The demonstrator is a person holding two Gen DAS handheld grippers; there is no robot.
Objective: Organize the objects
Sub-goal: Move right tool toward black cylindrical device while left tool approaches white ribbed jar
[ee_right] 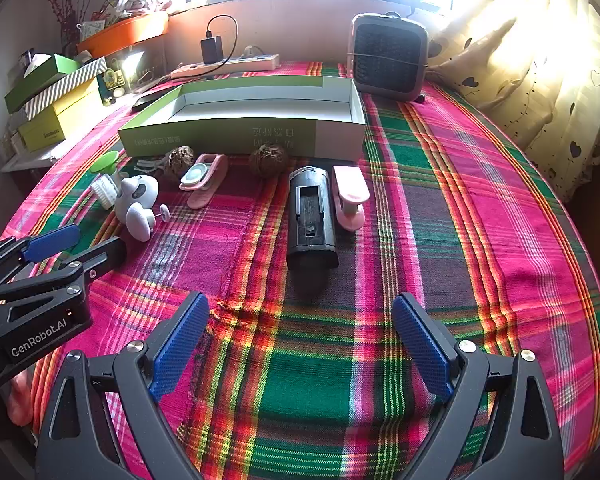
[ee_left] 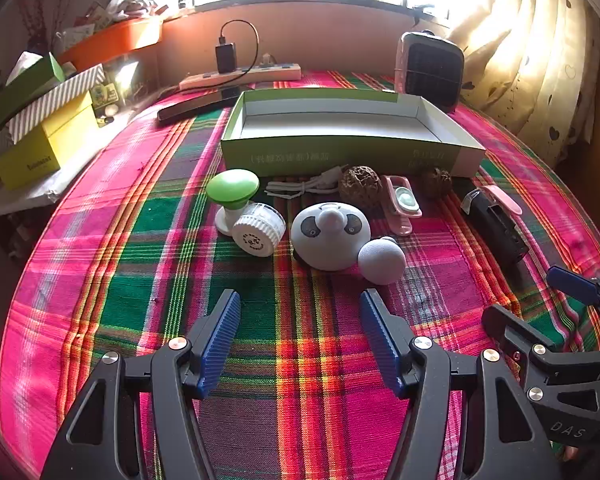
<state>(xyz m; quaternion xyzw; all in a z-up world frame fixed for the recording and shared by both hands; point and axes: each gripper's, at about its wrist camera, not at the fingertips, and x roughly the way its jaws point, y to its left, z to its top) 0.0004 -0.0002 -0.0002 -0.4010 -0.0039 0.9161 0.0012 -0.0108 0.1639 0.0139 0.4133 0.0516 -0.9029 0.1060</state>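
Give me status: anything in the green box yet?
Done: nothing; the green box is empty. In hand: nothing; left gripper and right gripper are open above the tablecloth. Left: everything, including the panda toy, green knob, black cylinder, pink clip and cable.

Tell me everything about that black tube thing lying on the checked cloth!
The black cylinder looks like hard plastic. It lies on its side on the plaid tablecloth, lengthwise toward the camera, with its rounded end nearest. A long rectangular recess runs along its top. A pink clip lies right beside it, seemingly touching. The green cardboard tray sits just behind. Nothing grips it; the right tongs hang open in front of it.
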